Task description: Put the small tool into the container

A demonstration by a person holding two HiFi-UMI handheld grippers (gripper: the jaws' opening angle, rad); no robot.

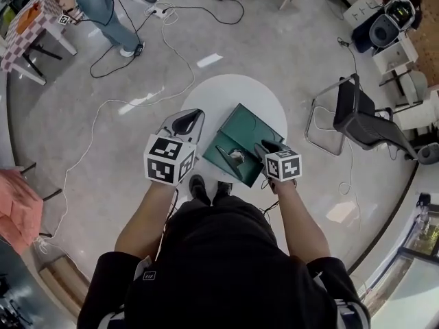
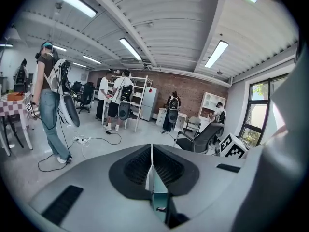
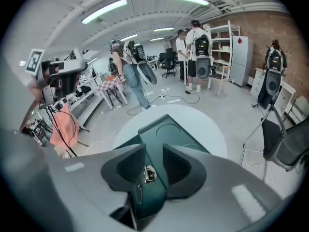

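Our right gripper [image 1: 269, 147] and its cube cover the container's [image 1: 241, 125] right corner in the head view, and our own body cuts off the table's [image 1: 219, 89] near rim. The tool [image 1: 236, 157] lies inside the container, lower middle of the frame, too small for us to read its shape. The right claw is released, jaws spread, with the tool showing in the gap. The left gripper [image 1: 188, 120] is clenched, jaws pressed together, just beside the container's left corner. Bare table shows above. A chair [image 1: 360, 118] stands at right and cables [image 1: 103, 105] trail at left.
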